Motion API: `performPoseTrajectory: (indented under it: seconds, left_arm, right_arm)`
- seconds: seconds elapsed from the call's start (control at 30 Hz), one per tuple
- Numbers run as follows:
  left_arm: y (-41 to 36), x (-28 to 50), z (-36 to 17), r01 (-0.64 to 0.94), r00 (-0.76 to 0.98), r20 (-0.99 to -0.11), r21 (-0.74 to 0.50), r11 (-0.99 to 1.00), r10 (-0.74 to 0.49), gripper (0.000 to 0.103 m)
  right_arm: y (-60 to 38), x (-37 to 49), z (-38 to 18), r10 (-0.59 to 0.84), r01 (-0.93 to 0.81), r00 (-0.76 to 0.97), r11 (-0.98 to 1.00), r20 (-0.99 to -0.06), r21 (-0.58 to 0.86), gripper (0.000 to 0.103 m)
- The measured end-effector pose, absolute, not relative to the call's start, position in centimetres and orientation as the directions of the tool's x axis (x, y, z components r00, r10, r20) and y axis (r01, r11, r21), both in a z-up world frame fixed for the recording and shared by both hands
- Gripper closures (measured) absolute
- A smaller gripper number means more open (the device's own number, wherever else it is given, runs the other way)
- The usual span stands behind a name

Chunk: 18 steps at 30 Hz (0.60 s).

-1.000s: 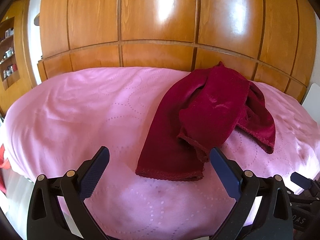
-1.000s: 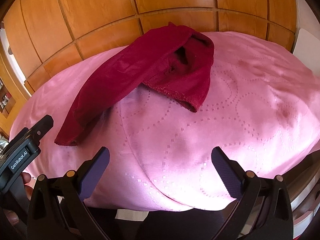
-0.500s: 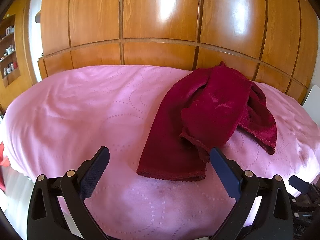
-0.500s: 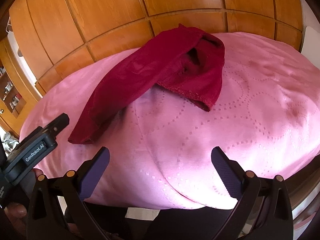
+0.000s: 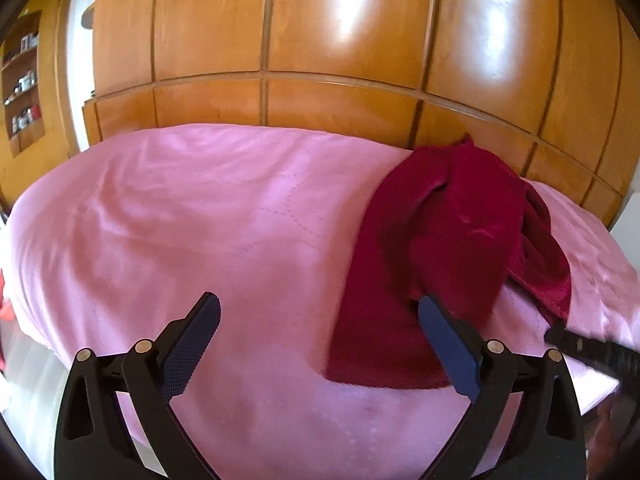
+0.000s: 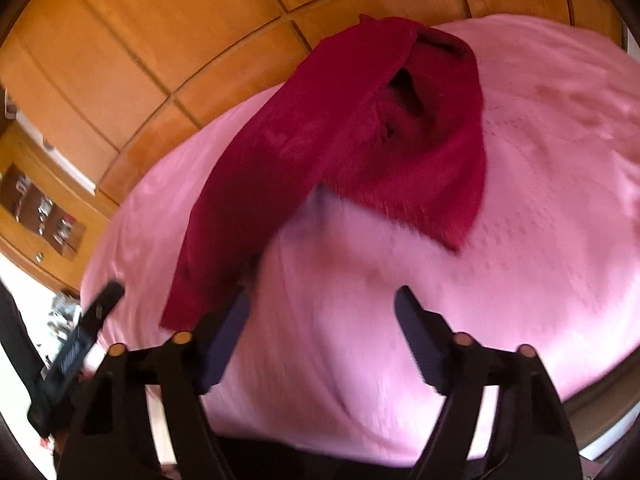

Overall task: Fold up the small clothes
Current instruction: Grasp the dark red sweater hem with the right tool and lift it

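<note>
A crumpled dark red velvet garment lies on a pink quilted bed cover. In the left wrist view it sits right of centre, its near hem just ahead of my left gripper, which stands open with only pink cover between the fingers; the right finger overlaps the hem's edge. The right wrist view shows the garment stretching from upper centre down to the left. My right gripper hovers near its lower end, jaws closing, nothing between them; its left finger is beside the hem.
A glossy wooden wardrobe runs along the far side of the bed. Shelves with small items stand at the far left. The tip of the other gripper shows at the right edge of the left wrist view.
Both grippers have shifted left across the bed, so the garment now sits further right in the left view. The right gripper has come closer to the garment's lower hem and its jaws have narrowed.
</note>
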<state>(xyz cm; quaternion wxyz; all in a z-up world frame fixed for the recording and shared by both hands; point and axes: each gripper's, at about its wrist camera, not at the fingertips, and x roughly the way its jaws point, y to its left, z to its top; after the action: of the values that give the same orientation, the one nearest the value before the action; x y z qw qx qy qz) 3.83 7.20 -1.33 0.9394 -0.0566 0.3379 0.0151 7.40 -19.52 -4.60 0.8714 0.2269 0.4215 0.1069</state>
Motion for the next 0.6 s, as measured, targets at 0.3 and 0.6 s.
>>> performPoseTrajectory:
  seconds: [0.3,0.6]
  left_arm:
    - [9.5,5.5,-4.0,-0.026,0.679,-0.718,-0.229,0.973,-0.151,0.032]
    - [4.7,5.9,-5.6,0.168,0.619,-0.756,-0.137,0.976,-0.212,0.046]
  right_arm:
    - [-16.4,16.8,-7.3,0.532,-0.012,0.510,0.790,-0.676,0.613,0.065]
    - [-17.9,15.1,-0.4,0.444,-0.184,0.640,0.881,-0.627,0.436,0.097]
